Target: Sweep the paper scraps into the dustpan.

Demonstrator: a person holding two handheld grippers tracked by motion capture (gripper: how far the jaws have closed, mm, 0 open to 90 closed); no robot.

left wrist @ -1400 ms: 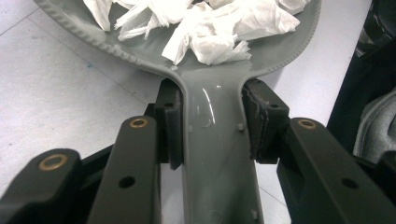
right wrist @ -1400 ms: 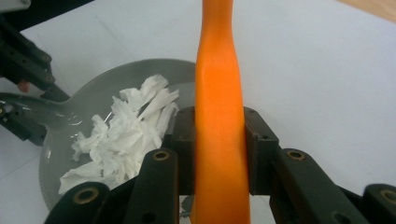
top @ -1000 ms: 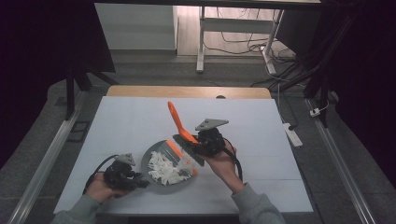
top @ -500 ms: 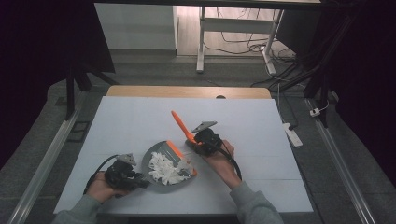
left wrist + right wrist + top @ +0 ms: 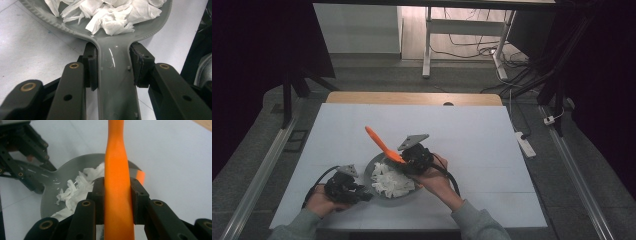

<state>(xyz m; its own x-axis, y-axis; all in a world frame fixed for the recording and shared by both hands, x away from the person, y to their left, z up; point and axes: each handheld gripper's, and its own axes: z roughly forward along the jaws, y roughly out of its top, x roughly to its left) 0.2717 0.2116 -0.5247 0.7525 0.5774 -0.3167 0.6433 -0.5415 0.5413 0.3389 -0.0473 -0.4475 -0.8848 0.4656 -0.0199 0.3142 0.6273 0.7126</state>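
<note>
Lowering, my right hand-held gripper (image 5: 404, 160) brought the orange spatula (image 5: 382, 142) over the grey pan (image 5: 374, 165).
Its long axis ran up-left from jaws clamped on it; my left hand-held gripper (image 5: 113, 66) pinched the pan handle (image 5: 116, 82).

**Pan near the front edge, between two grippers**

On the table (image 5: 472, 125), a pan (image 5: 374, 170) sits near the front edge, with torn paper pieces (image 5: 392, 184) lying in it. The left gripper (image 5: 343, 186) is at the pan's left, clamped on its handle (image 5: 116, 85). The right gripper (image 5: 416, 159) is at the pan's right rim, holding a spatula (image 5: 382, 143) that slants up and back-left above the pan.
</note>
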